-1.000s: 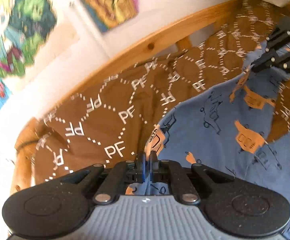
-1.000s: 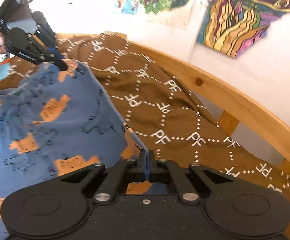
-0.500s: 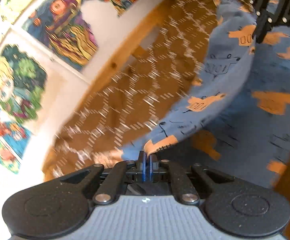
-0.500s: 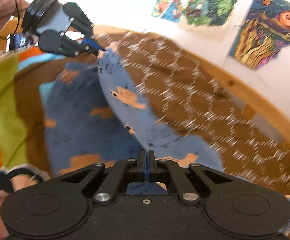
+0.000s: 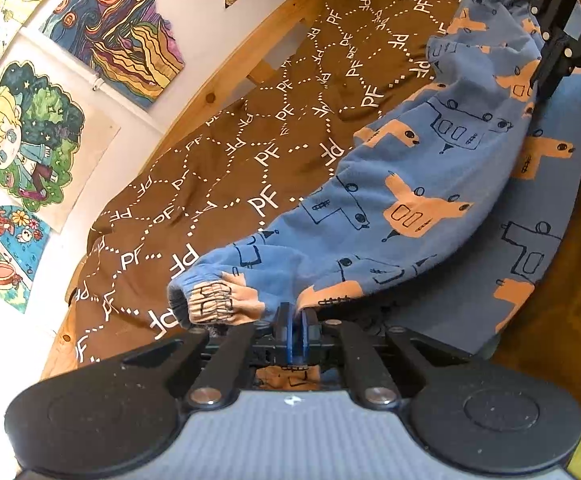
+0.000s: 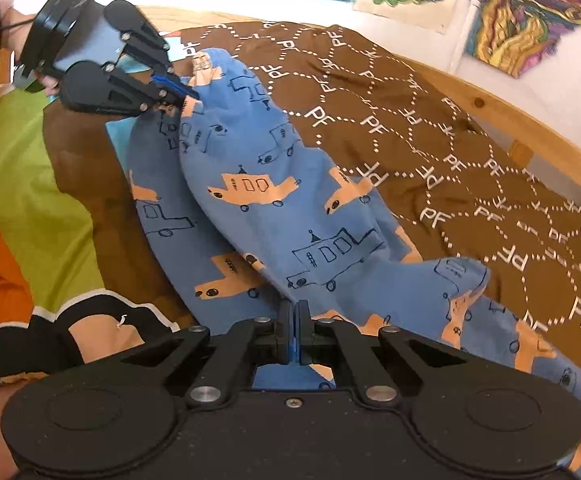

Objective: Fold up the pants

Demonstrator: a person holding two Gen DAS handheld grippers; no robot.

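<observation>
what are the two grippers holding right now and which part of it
Both hold the blue pants. The left gripper is shut on the leg edge beside the ankle cuff; the right gripper is shut on the edge near the waist end.

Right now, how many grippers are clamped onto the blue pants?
2. The left gripper pinches the pants beside the elastic cuff; the right gripper clamps the other end. No other gripper shows in either view.
</observation>
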